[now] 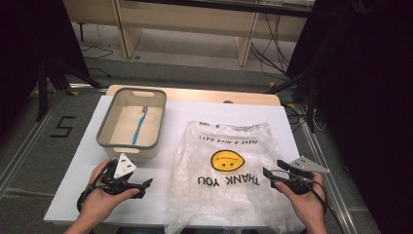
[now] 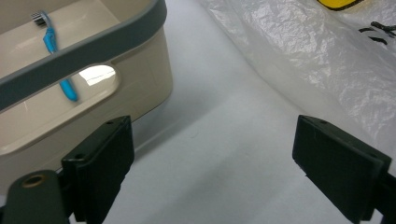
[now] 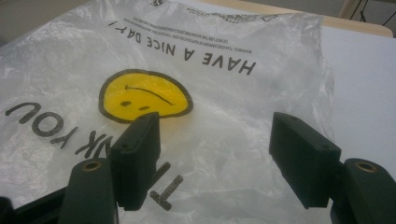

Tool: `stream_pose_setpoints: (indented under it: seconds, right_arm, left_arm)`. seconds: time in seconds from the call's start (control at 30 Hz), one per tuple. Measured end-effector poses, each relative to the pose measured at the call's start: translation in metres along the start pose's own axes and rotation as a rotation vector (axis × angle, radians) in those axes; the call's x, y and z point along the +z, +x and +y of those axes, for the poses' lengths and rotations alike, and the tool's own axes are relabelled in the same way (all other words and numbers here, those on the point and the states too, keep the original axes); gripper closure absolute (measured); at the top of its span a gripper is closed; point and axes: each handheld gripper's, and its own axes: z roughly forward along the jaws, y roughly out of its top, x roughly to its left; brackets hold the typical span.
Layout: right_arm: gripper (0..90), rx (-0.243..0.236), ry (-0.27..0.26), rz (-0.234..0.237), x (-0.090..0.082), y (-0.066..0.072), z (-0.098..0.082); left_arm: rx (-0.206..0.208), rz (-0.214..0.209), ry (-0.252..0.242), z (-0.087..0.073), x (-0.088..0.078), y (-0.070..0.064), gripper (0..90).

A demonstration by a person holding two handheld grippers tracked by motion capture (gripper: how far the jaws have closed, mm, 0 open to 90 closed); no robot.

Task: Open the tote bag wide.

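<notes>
High view first: a white table [image 1: 87, 161] carries a crinkled, see-through plastic bag [image 1: 229, 195] lying flat, its long axis running from the near edge toward the far side, its upside-down black lettering and yellow smiley face [image 1: 226, 160] set with their tops toward the person. To its left sits a beige rectangular tub [image 1: 108, 119] with a grey rim and rounded corners, holding a slim blue toothbrush [image 1: 139, 127], bristles toward the far end. The right gripper [image 1: 269, 174] hovers over the bag's right part, jaws spread with nothing between them. The left gripper [image 1: 148, 182] rests near the tub, jaws open and empty.
</notes>
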Motion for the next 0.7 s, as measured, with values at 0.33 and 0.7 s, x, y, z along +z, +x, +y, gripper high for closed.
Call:
stream_pose_setpoints:
  seconds: [0.33,0.7]
  right_arm:
    - [38.3,0.009,0.032,-0.04,-0.002,-0.003,-0.001]
    - [38.4,0.015,0.08,-0.068,0.001,-0.007,-0.004]
  left_arm:
    - [-0.014,-0.07,-0.017,0.012,0.001,-0.015,17.8]
    - [-0.002,-0.178,0.115,0.039,0.034,-0.055,31.0]
